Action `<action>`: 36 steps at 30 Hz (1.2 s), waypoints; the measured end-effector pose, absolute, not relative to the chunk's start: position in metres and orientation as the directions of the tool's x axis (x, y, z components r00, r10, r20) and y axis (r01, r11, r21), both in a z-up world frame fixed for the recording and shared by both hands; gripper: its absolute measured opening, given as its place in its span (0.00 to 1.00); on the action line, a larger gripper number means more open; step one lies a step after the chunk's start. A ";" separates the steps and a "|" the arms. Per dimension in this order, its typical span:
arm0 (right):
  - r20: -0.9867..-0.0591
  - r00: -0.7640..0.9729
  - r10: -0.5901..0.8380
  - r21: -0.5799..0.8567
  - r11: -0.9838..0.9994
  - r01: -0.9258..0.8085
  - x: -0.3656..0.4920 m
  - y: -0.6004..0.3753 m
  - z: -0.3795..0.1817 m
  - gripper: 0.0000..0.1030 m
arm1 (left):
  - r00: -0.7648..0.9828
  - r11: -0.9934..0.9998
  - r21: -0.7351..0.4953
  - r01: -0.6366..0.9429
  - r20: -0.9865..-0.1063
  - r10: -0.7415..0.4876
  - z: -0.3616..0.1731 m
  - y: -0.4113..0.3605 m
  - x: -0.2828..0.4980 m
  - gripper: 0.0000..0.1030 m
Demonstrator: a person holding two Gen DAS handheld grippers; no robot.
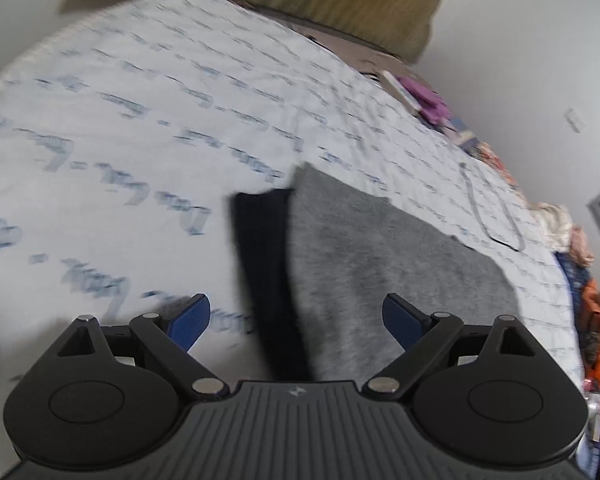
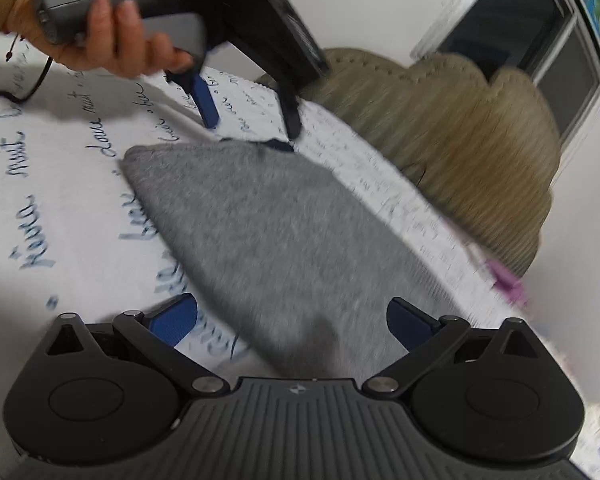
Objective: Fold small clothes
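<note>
I see the grey garment lying flat on the bed. My right gripper hangs released over its near end; my left gripper, also released, hovers just above its far dark edge.

Printed bedsheet lies bare left of the grey garment — open passage. Clutter lines the far edge. The upholstered headboard blocks one end.
</note>
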State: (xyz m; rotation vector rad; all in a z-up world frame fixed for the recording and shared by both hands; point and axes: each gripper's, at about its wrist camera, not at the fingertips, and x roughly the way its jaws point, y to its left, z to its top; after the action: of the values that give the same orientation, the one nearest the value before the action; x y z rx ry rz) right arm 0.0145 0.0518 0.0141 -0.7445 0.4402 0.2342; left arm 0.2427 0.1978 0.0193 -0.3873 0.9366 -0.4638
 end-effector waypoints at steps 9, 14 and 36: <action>-0.383 0.922 0.053 -0.694 0.642 -0.325 0.042 0.098 0.004 0.72 | 0.474 0.755 -0.634 0.166 -0.620 -0.625 0.002 0.174 0.291 0.91; -0.408 0.909 0.082 -0.681 0.636 -0.363 0.054 0.111 -0.004 0.35 | 0.489 0.746 -0.653 0.131 -0.612 -0.622 -0.003 0.169 0.309 0.68; -0.269 0.949 0.162 -0.515 0.809 -0.284 0.014 0.014 0.061 0.06 | 0.692 0.934 -0.321 0.158 -0.638 -0.337 0.096 0.084 0.263 0.12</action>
State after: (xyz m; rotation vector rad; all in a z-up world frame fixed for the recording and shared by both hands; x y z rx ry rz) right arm 0.0136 0.0143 0.0613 -0.5823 0.2175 0.2400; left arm 0.2631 0.0844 0.0955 -0.2500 0.7584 -0.2798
